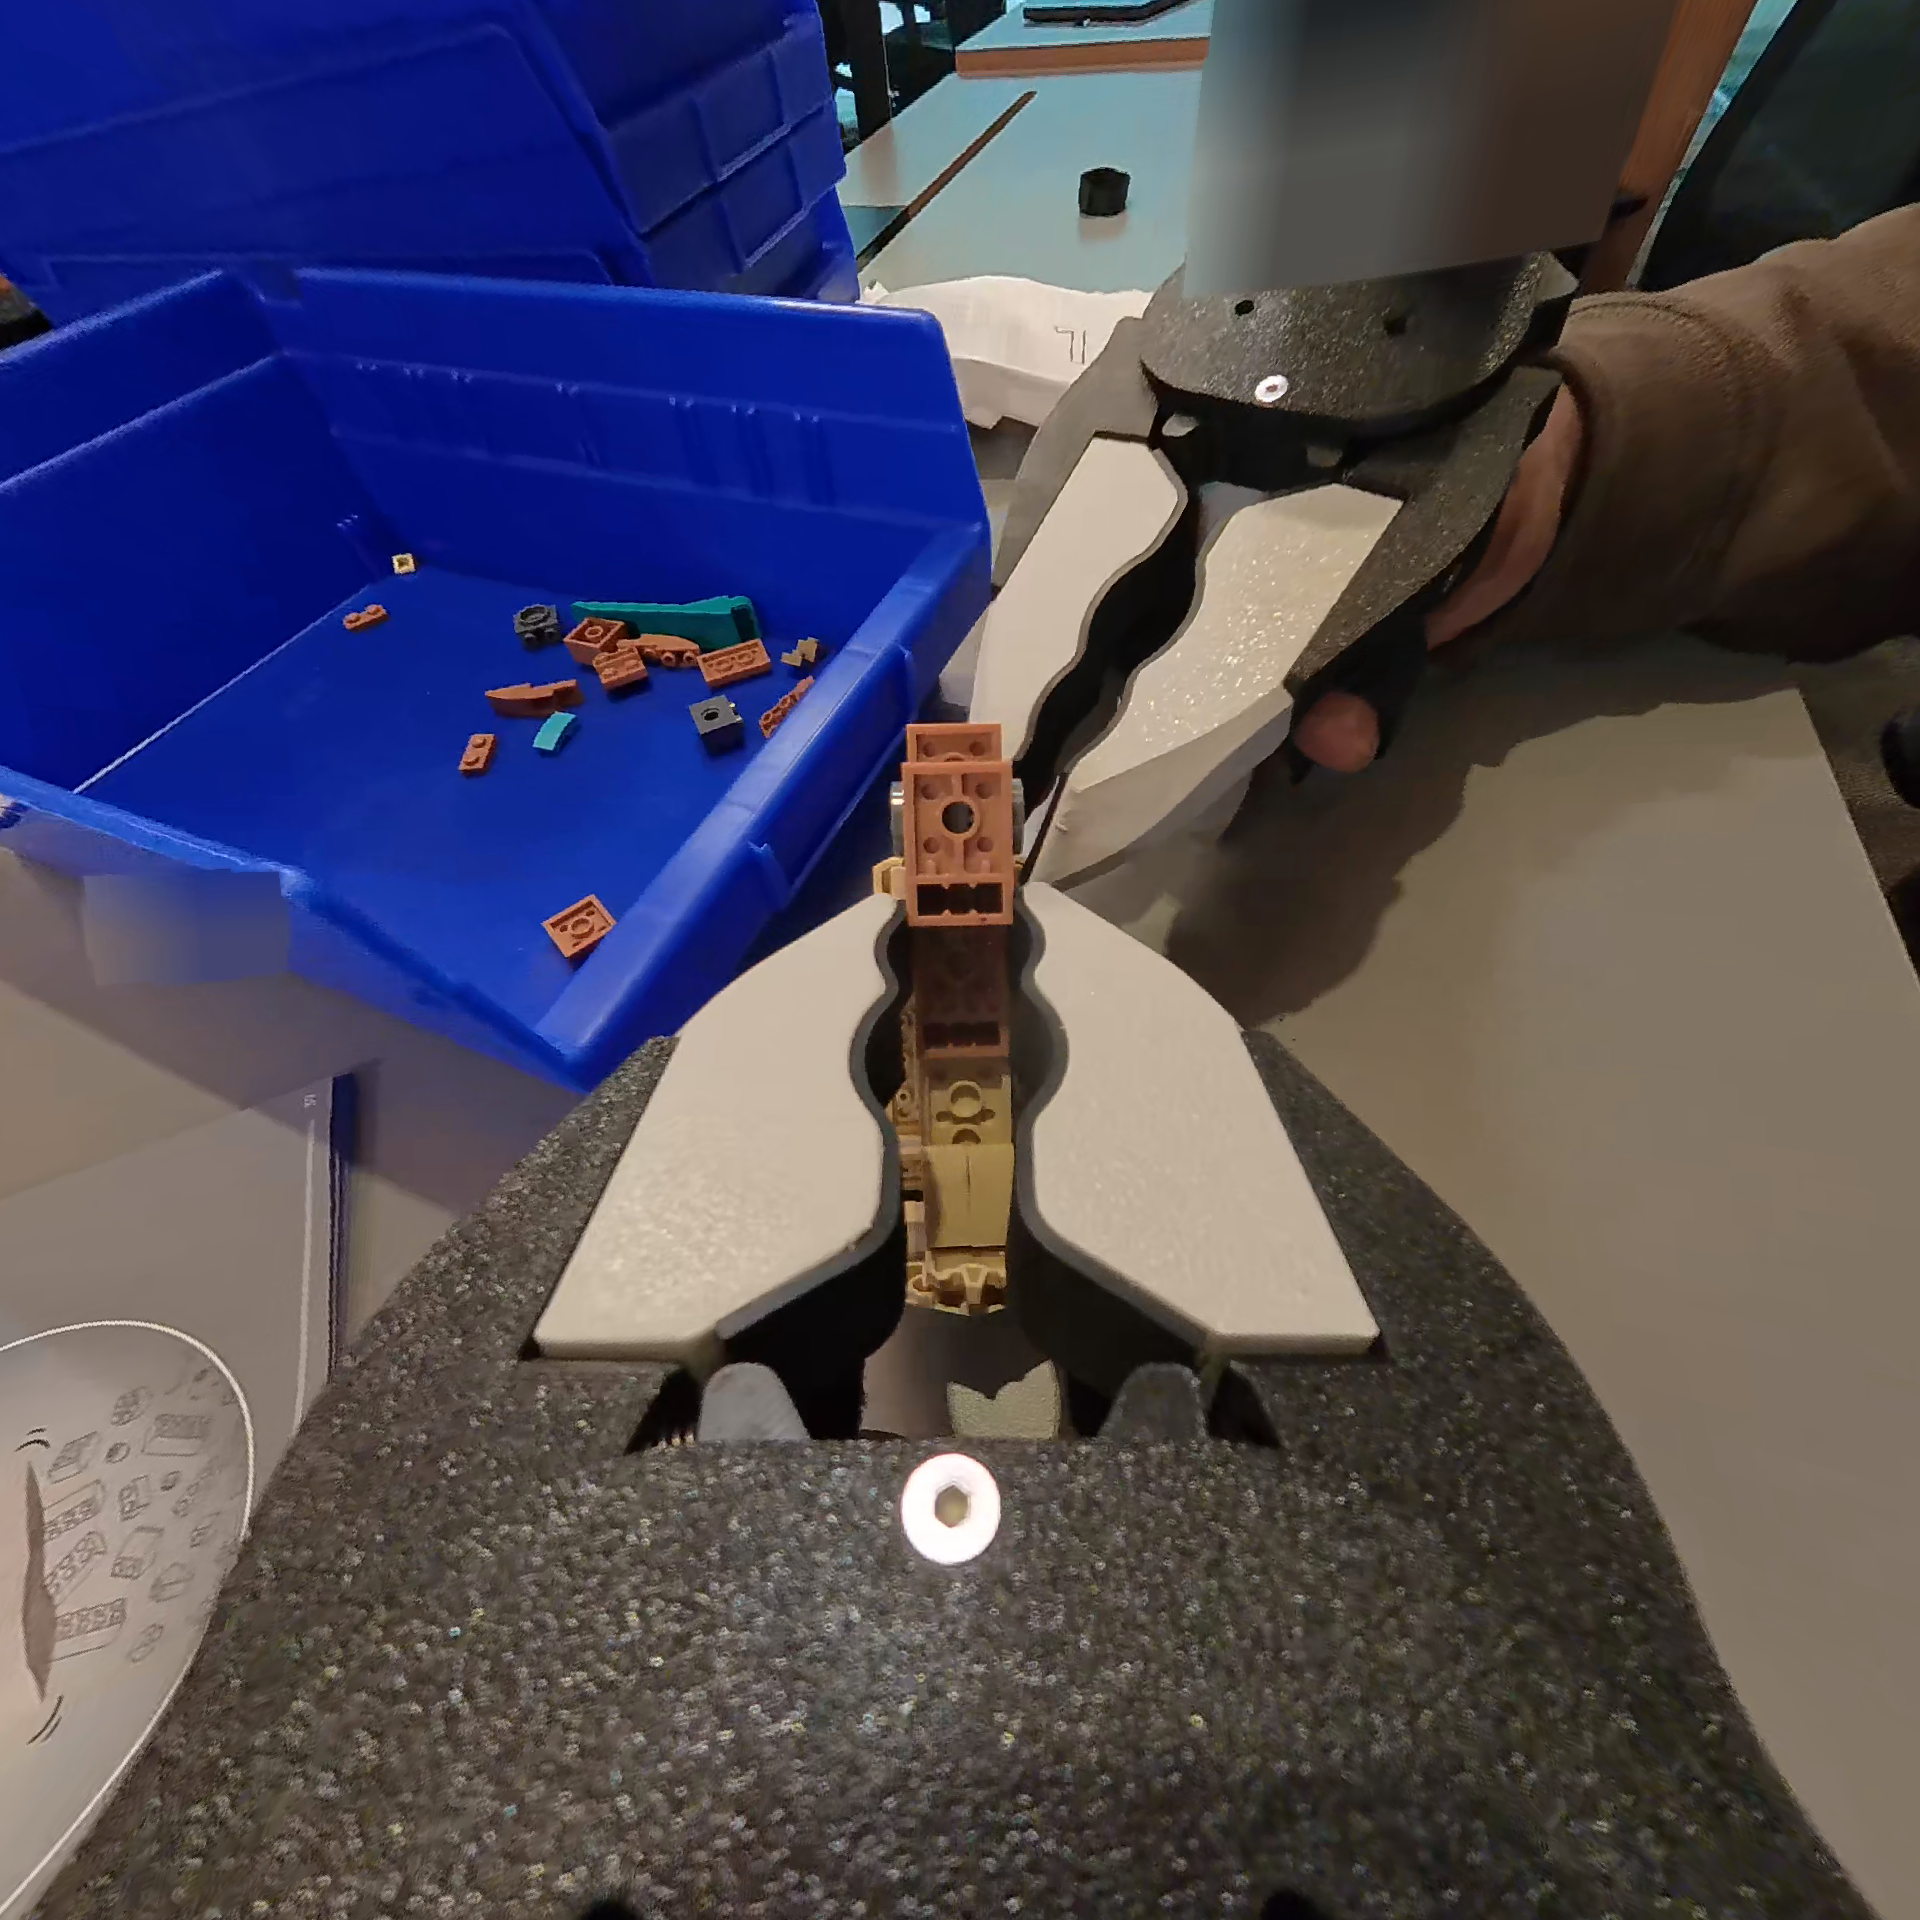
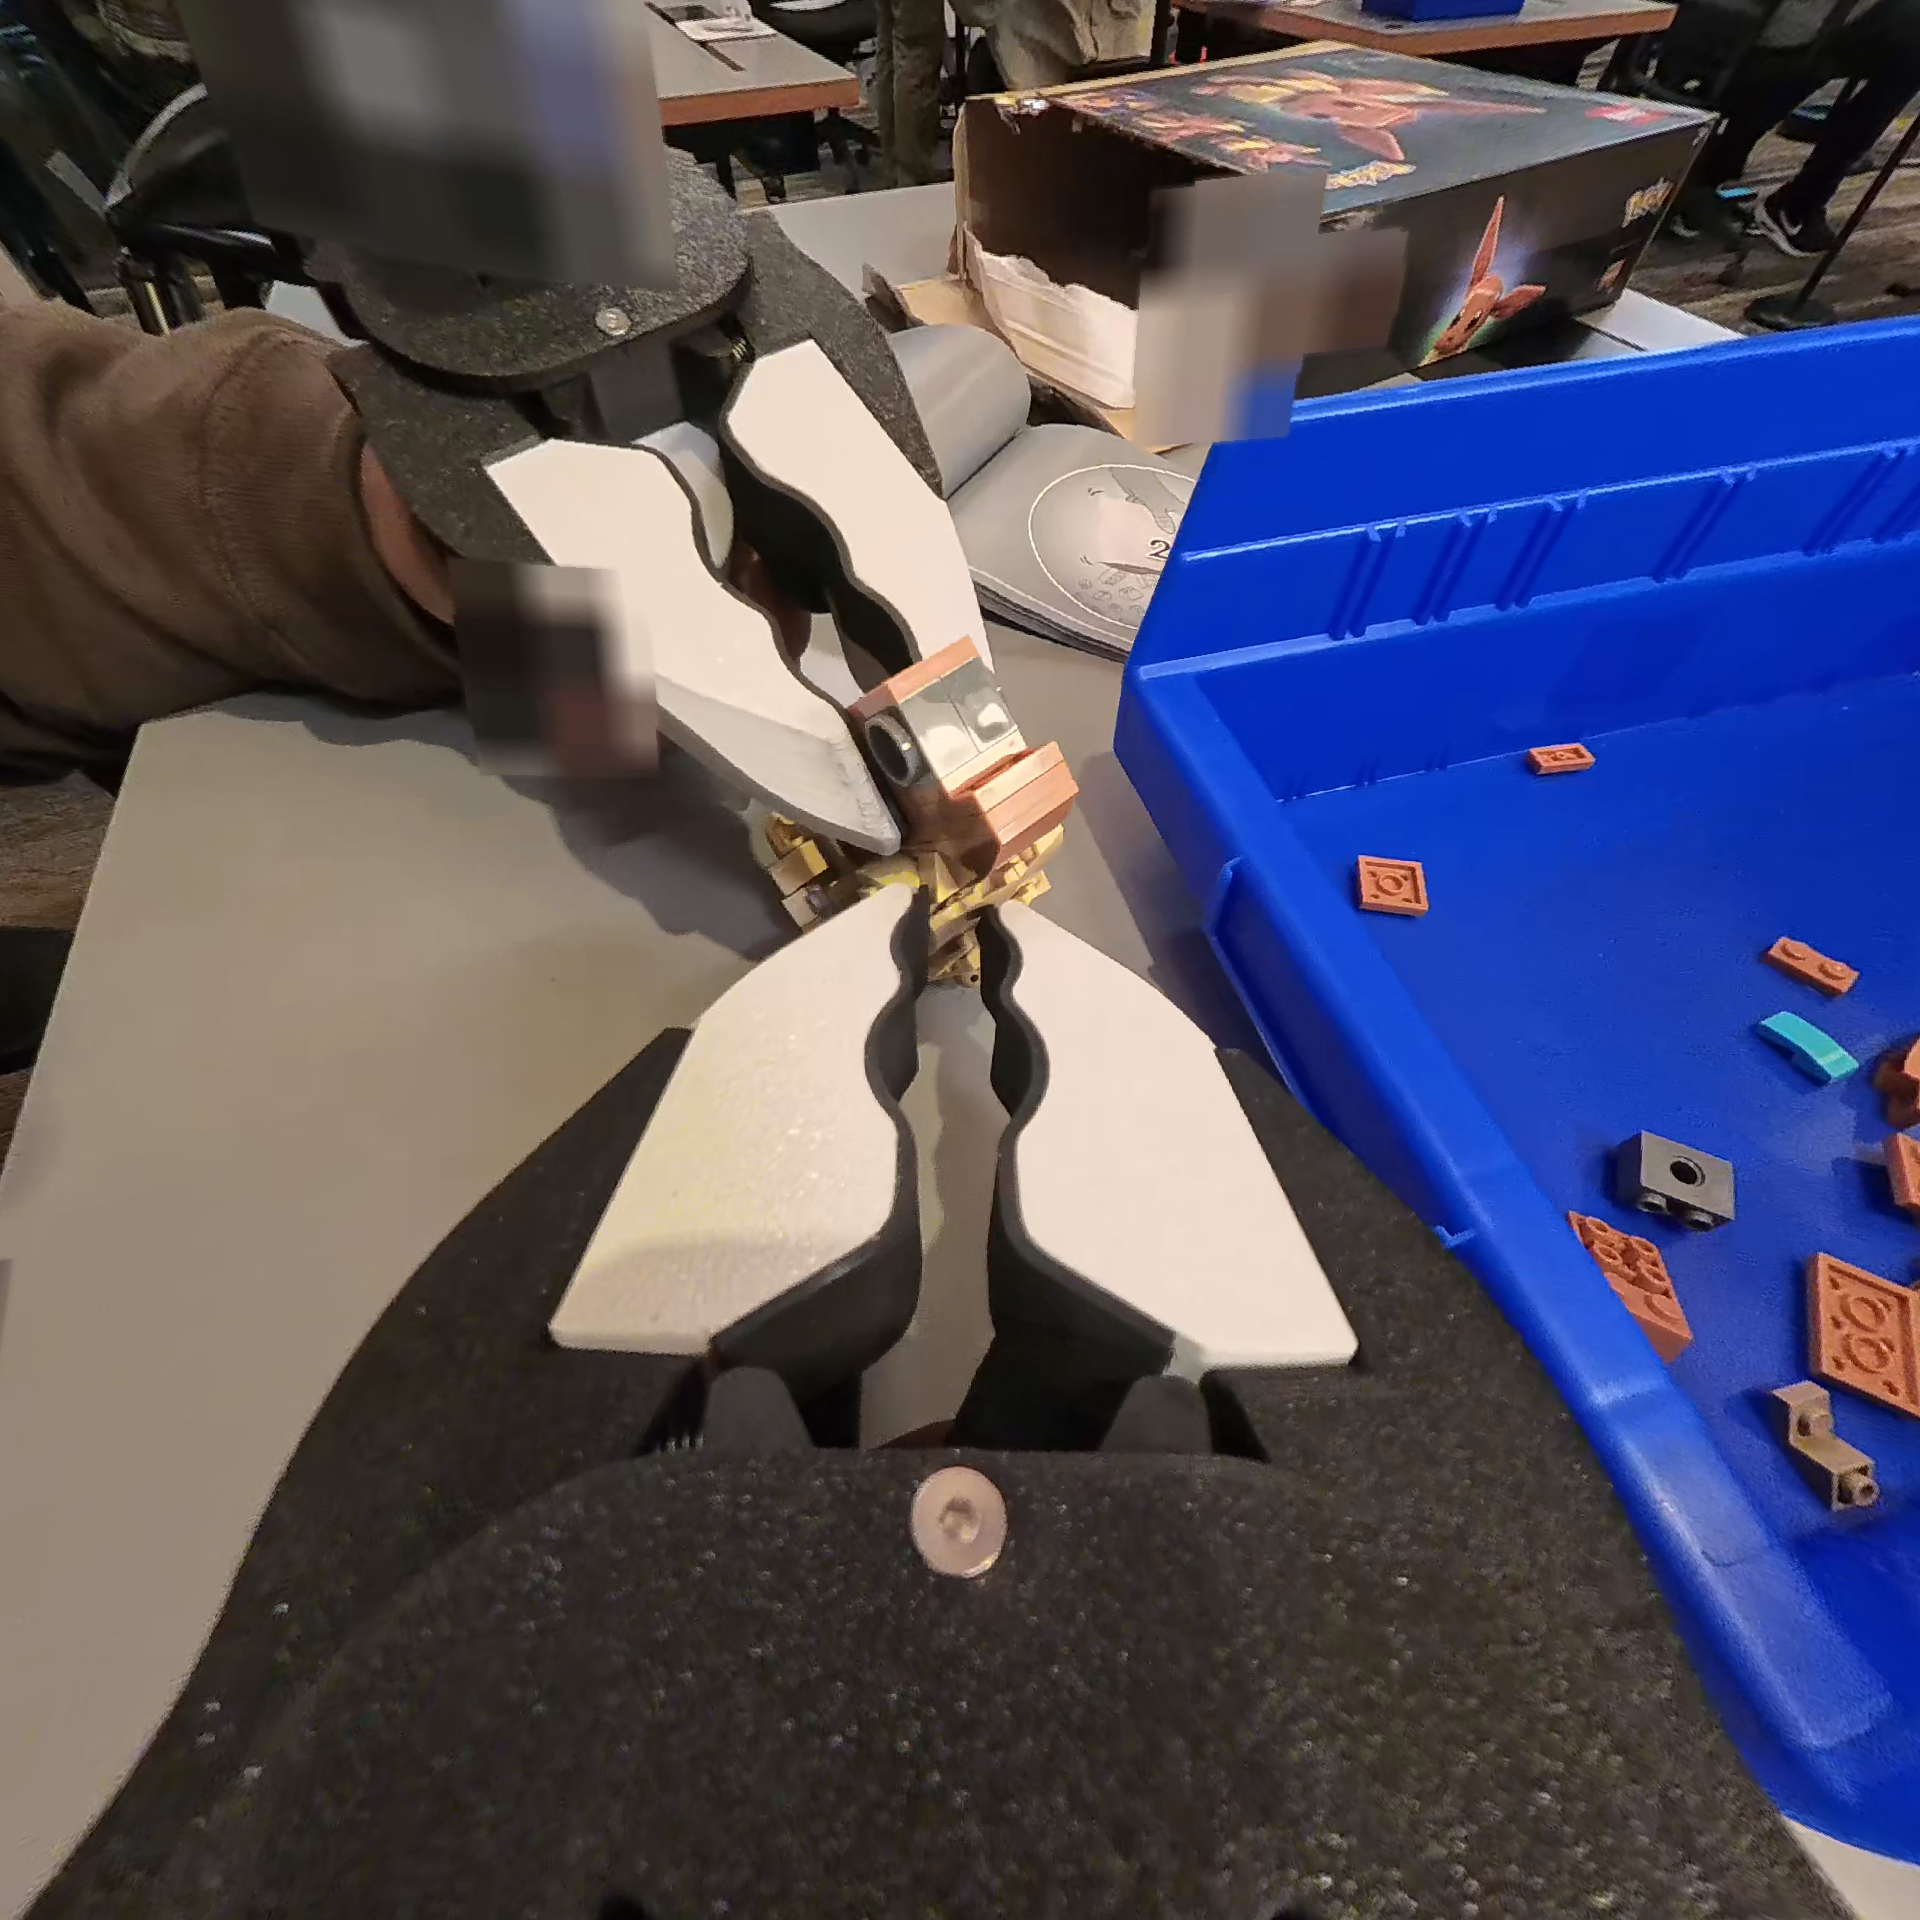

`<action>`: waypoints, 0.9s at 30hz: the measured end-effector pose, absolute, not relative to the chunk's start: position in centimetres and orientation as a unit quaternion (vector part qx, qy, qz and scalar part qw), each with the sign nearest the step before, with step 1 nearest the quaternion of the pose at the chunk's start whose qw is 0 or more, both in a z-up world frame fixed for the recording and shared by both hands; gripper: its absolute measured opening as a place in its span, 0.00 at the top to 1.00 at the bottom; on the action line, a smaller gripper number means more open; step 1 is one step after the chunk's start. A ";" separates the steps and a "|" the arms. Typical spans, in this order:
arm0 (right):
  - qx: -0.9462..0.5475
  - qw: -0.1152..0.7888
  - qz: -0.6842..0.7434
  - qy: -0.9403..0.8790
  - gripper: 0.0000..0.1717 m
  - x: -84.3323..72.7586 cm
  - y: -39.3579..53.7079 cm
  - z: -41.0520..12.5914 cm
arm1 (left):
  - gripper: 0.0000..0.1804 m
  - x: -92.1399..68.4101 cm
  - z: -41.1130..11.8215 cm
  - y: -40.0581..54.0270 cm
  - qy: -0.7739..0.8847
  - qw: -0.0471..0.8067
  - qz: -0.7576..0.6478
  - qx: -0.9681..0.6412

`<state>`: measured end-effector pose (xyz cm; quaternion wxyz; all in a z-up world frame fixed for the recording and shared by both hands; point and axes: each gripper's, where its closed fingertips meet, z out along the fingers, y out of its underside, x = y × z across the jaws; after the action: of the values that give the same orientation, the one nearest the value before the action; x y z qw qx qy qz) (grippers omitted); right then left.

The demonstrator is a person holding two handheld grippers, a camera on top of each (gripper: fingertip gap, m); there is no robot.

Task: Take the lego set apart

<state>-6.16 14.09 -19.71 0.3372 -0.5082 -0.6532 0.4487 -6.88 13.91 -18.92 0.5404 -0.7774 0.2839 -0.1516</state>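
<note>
At the centre of the frame my left gripper [image 1: 958, 914] has its two grey fingers [image 1: 790, 1049] closed on a brown and tan toy-brick assembly [image 1: 956, 831], which stands between them with its brown end poking past the tips. Just beyond, at the upper right, my right gripper [image 1: 1039, 821] points down toward that brown end, its tips right beside it; a gloved hand [image 1: 1455, 582] in a brown sleeve holds it. At the upper left sits an open blue plastic bin [image 1: 644, 343] with loose brown, teal and dark grey bricks [image 1: 623, 655] scattered on its floor. A grey printed booklet [image 1: 156, 1299] lies at the lower left on the grey tabletop [image 1: 1558, 1039].
</note>
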 end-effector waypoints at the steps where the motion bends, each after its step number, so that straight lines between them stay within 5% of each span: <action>1: -0.506 0.338 0.449 -0.655 0.96 -6.1 14.1 -19.7 | 0.91 -6.9 -18.9 13.9 0.283 0.540 -0.153 -0.778; 11: -0.512 0.351 0.457 -0.637 1.00 -5.7 15.8 -19.2 | 0.91 -7.4 -19.1 13.8 0.279 0.534 -0.173 -0.779; 27: -0.379 0.411 0.437 -0.704 0.82 -5.2 12.5 -18.5 | 0.91 -5.4 -19.8 12.7 0.363 0.509 -0.158 -0.764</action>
<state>-5.23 12.48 -18.50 0.4107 -0.3793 -0.7045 0.4372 -5.40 12.72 -19.80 0.5094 -0.7641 0.3629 -0.1581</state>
